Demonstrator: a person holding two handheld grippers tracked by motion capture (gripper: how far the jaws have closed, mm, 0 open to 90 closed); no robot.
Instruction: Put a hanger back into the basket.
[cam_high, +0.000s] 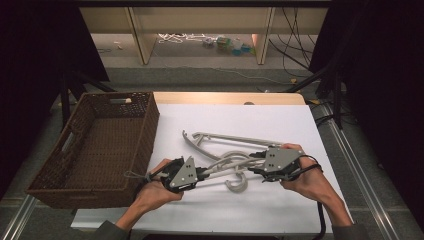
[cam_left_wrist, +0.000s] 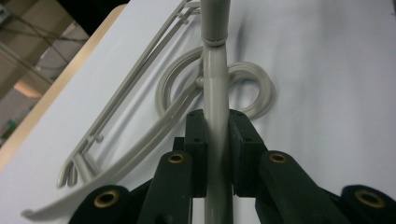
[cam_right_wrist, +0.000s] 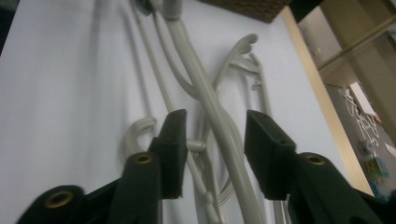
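White tabletop (cam_high: 280, 210), left gripper (cam_left_wrist: 215, 135) clamped on grey hanger (cam_left_wrist: 215, 84), right gripper (cam_right_wrist: 212, 144) parted around it, wicker basket (cam_high: 145, 135) beside.

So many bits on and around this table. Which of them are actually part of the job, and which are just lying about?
Part of the job:
- pale grey plastic clothes hangers, tangled in a pile
- left tool, clamped on one hanger arm
- right tool, jaws apart around a hanger arm
- probably the brown wicker basket

Lying about:
- white cables and small colourful clutter on the floor
- black cables
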